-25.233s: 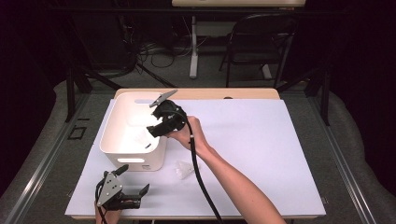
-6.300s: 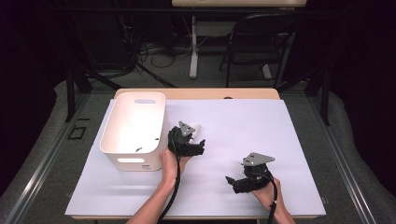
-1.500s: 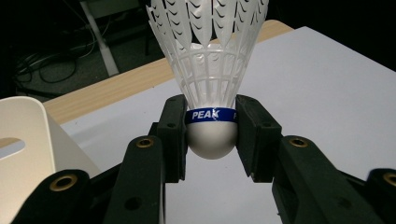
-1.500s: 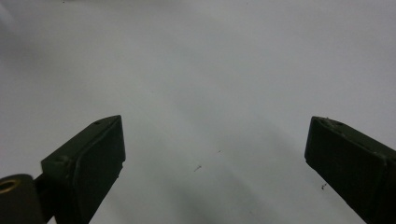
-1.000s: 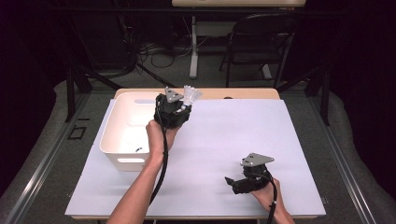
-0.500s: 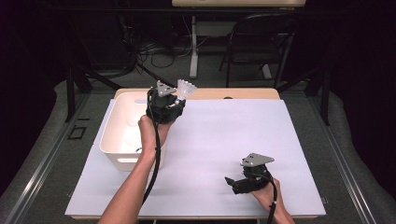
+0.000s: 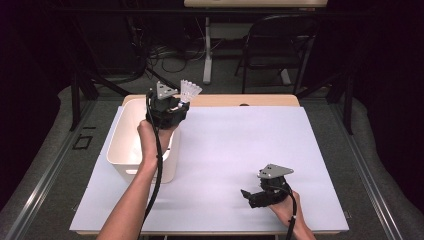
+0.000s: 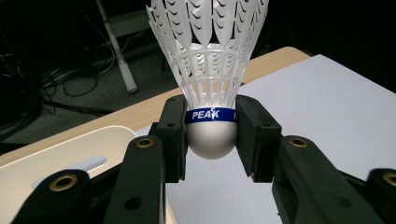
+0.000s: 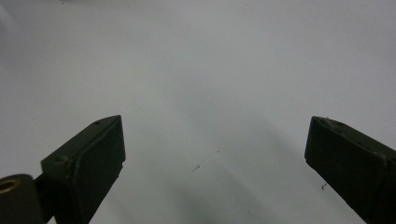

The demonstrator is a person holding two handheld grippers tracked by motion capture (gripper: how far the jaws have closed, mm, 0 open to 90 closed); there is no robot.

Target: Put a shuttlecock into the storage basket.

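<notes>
Left gripper point(image 8: 211, 140) pinches the shuttlecock point(image 8: 210, 79) at its rounded cork base, over the white bin point(image 7: 125, 145). Likely featherlight; the skirt looks crushable, so hold the base. Right gripper point(image 9: 215, 158) rests spread wide, empty.

L gripper point(image 7: 176, 102) raised, jaws clamped; R gripper point(image 7: 248, 196) low, jaws wide apart.

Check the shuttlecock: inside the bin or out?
Out. The left gripper holds the shuttlecock by its cork, raised near the white bin's far corner.
</notes>
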